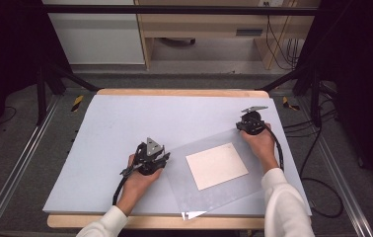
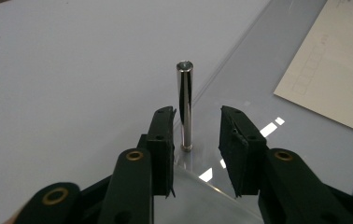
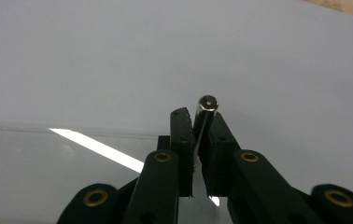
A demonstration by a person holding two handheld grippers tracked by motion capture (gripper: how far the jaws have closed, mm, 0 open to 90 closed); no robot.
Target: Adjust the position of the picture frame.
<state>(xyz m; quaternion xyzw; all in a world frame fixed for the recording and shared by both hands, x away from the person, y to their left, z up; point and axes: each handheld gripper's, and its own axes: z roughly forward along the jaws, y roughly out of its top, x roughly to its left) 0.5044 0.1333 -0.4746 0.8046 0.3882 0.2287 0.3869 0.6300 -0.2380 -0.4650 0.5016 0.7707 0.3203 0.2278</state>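
On the clear sheet [image 1: 214,192], right tool [image 3: 201,122] clenched around one metal pin [image 3: 207,105], left tool [image 2: 197,125] released (jaws astride another pin [image 2: 185,105]).

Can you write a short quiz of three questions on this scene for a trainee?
1. True or false: the right hand-held gripper is shut on a metal pin.
2. Which stands between the open jaws of the left hand-held gripper? A) metal pin B) cup C) pen
3. Fill in: the paper sheet lies at the clear ______.

Key: 1 true; 2 A; 3 sheet.
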